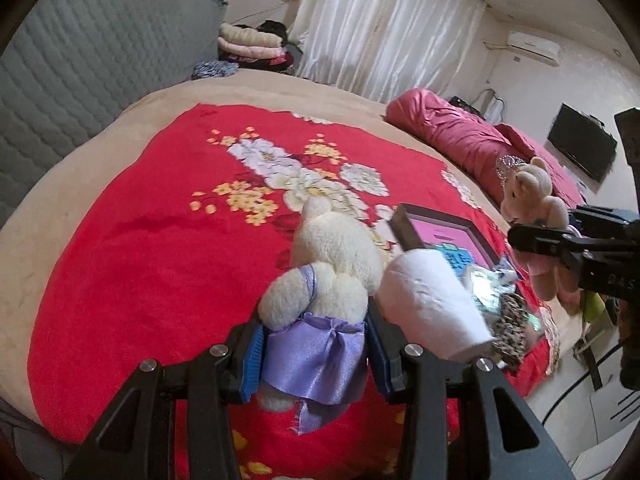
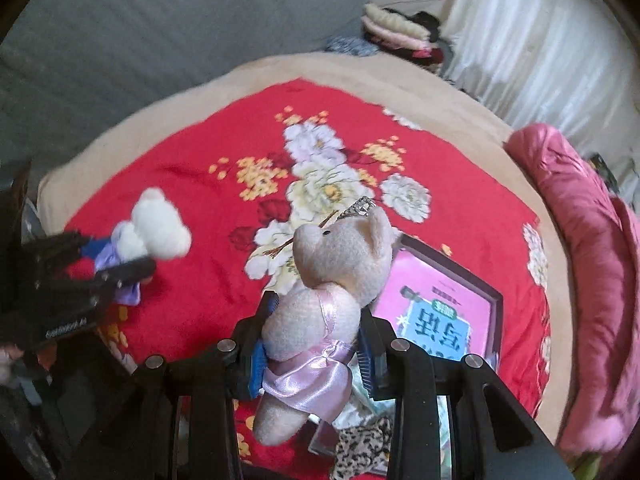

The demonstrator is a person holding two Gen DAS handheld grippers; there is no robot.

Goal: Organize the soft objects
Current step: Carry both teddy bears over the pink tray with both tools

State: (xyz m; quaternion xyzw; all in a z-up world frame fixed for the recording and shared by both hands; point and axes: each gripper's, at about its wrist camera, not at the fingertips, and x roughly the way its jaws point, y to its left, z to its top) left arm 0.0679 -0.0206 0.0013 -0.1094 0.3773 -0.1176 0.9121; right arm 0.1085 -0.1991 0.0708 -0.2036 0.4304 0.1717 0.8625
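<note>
My left gripper (image 1: pixel 314 348) is shut on a cream teddy bear in a purple satin dress (image 1: pixel 326 276), held above the red flowered blanket (image 1: pixel 160 240). It also shows in the right wrist view (image 2: pixel 156 232) at the left. My right gripper (image 2: pixel 316 344) is shut on a beige-pink teddy bear in a pink dress (image 2: pixel 340 264) with a small silver crown (image 2: pixel 360 206). That bear shows in the left wrist view (image 1: pixel 532 196) at the right, in the right gripper (image 1: pixel 540 240).
A framed pink picture book (image 2: pixel 440 304) lies on the blanket. A white paper roll (image 1: pixel 432 300), a leopard-print cloth (image 2: pixel 364 444) and shiny wrappers lie beside it. A rolled pink quilt (image 2: pixel 592 248) lies at the right. Folded clothes (image 1: pixel 252 44) are stacked beyond the bed.
</note>
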